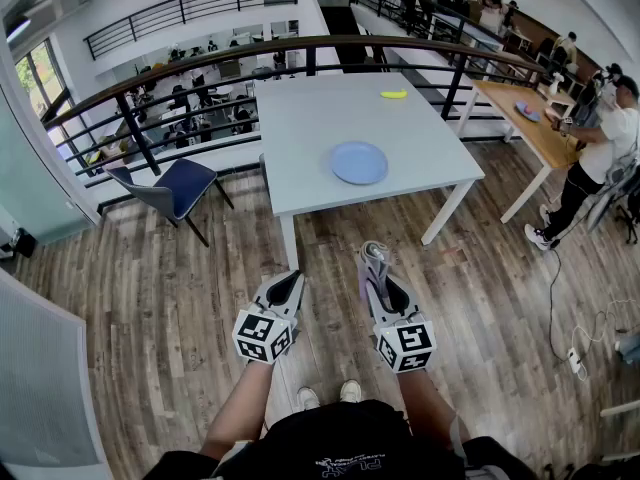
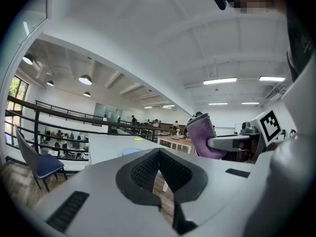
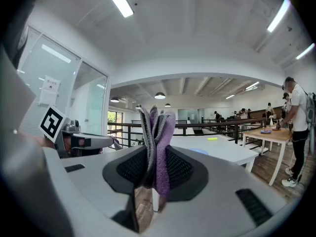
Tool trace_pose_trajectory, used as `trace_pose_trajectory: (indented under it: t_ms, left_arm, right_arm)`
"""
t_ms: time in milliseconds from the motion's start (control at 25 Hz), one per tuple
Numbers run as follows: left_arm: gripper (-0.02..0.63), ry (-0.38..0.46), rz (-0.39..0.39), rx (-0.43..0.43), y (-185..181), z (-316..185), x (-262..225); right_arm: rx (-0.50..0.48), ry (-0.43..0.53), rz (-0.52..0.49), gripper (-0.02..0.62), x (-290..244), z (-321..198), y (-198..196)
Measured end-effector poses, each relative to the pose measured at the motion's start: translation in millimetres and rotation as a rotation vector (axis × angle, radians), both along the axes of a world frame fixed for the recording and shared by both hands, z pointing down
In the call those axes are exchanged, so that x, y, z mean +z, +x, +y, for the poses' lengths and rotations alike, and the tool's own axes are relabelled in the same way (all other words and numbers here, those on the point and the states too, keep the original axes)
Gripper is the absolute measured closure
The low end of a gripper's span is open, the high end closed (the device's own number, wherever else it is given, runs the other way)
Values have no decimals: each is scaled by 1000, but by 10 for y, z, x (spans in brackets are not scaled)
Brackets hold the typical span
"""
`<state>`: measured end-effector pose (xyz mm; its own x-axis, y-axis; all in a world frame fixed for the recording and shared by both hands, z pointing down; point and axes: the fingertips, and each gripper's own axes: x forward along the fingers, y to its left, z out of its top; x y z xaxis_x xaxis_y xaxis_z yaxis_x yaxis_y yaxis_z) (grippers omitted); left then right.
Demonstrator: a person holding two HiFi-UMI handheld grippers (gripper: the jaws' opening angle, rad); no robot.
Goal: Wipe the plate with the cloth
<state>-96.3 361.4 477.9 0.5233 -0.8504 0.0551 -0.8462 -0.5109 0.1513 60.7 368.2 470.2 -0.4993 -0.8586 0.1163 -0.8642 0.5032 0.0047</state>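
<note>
A blue plate (image 1: 359, 162) lies on the white table (image 1: 310, 128), toward its near right part. It shows small in the left gripper view (image 2: 132, 151) and in the right gripper view (image 3: 199, 151). My right gripper (image 1: 377, 268) is shut on a folded purple-and-grey cloth (image 1: 373, 261) that sticks up between its jaws (image 3: 157, 147). My left gripper (image 1: 292, 282) is shut with nothing in it, its jaws meeting at the tip (image 2: 158, 150). Both grippers hang over the wooden floor, short of the table's near edge. The cloth also appears at the right of the left gripper view (image 2: 204, 135).
A yellow object (image 1: 394, 94) lies at the table's far side. A blue-seated chair (image 1: 172, 188) stands left of the table. A dark railing (image 1: 250, 63) runs behind it. A wooden desk (image 1: 530, 128) and a standing person (image 1: 600, 143) are at the right.
</note>
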Motion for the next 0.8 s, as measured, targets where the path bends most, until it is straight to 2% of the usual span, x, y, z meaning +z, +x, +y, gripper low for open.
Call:
trace_pose_trajectory:
  t_ms: [280,800]
  left_arm:
    - [594,-74,-15,-33,-68,69,171]
    - [594,-82,-23,-27,-237,78,223]
  right_arm:
    - [6,-26,-7,479,66,79,-29]
    - [27,-49,-42,479,175,84,-137]
